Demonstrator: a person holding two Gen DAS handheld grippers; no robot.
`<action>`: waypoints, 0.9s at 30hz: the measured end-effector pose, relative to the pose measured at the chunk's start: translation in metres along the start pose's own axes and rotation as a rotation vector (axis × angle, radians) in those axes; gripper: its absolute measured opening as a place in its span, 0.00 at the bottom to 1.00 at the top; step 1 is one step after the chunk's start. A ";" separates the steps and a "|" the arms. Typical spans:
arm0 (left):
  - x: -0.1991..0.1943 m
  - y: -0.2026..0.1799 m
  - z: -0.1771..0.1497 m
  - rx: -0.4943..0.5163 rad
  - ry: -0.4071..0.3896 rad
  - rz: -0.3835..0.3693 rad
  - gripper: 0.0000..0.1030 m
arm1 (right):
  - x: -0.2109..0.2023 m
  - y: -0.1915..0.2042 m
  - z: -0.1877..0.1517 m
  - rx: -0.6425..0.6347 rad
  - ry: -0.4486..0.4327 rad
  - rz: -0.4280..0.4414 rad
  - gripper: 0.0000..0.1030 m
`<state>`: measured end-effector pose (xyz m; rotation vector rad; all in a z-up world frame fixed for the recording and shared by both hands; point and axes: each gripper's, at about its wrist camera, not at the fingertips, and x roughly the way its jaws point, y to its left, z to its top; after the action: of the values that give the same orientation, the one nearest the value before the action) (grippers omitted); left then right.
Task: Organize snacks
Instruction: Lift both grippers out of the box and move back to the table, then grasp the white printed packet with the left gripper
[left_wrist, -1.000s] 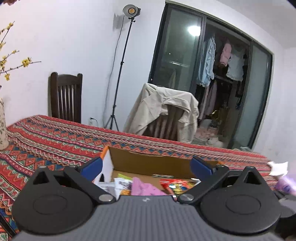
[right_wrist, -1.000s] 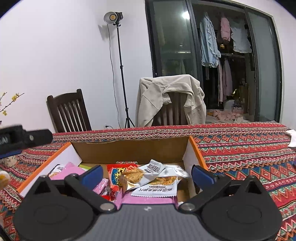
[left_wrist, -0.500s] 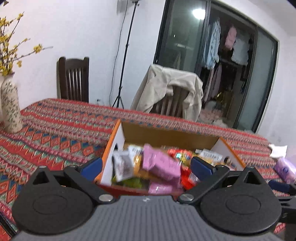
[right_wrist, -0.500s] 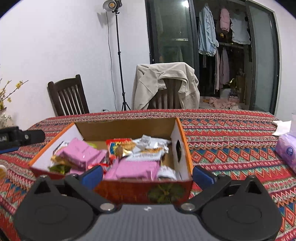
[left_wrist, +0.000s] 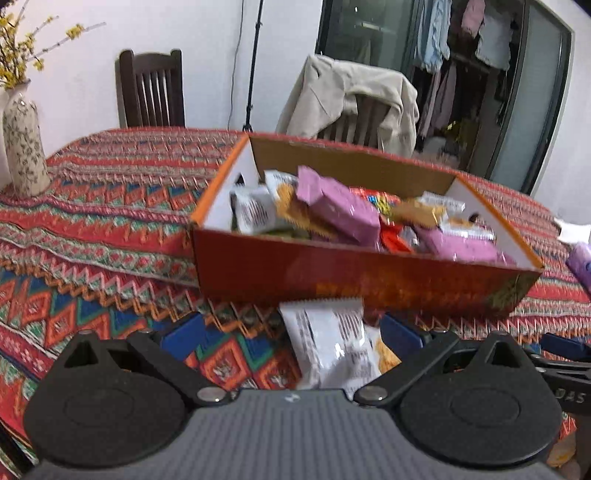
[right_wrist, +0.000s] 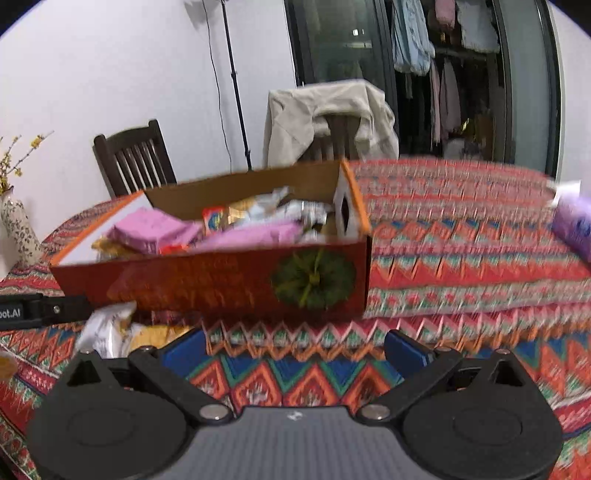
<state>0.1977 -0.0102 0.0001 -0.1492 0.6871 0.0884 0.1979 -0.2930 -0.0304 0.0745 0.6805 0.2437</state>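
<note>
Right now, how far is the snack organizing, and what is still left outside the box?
Mostly done: the red box already holds many packets, among them a pink packet. Nothing is in hand; the left gripper and right gripper both have open jaws. Left to do: a white snack packet lies on the patterned tablecloth in front of the box, between the left jaws, not yet gripped.

Tablecloth (left_wrist: 110, 206): red, patterned in zigzags and diamonds, covering the table. Vase (left_wrist: 24, 144): pale, floral print, at the left edge, holding yellow-flowered branches (left_wrist: 22, 44). Chair (left_wrist: 151, 92): dark wood, against the wall. Second chair, draped with a beige jacket (left_wrist: 351, 96). Light stand (right_wrist: 232, 81). Hanging clothes (right_wrist: 436, 55) behind glass doors.
</note>
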 end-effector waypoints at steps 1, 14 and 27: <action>0.002 -0.003 -0.002 0.006 0.008 0.003 1.00 | 0.001 0.000 0.000 0.000 0.002 -0.012 1.00; 0.024 -0.017 -0.014 0.029 0.061 0.013 0.88 | 0.006 -0.004 -0.002 0.010 0.023 -0.029 1.00; 0.004 0.006 -0.013 -0.019 0.008 -0.031 0.42 | 0.012 -0.002 -0.003 -0.005 0.023 -0.020 1.00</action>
<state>0.1916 -0.0065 -0.0132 -0.1784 0.6923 0.0651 0.2051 -0.2925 -0.0405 0.0600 0.7032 0.2277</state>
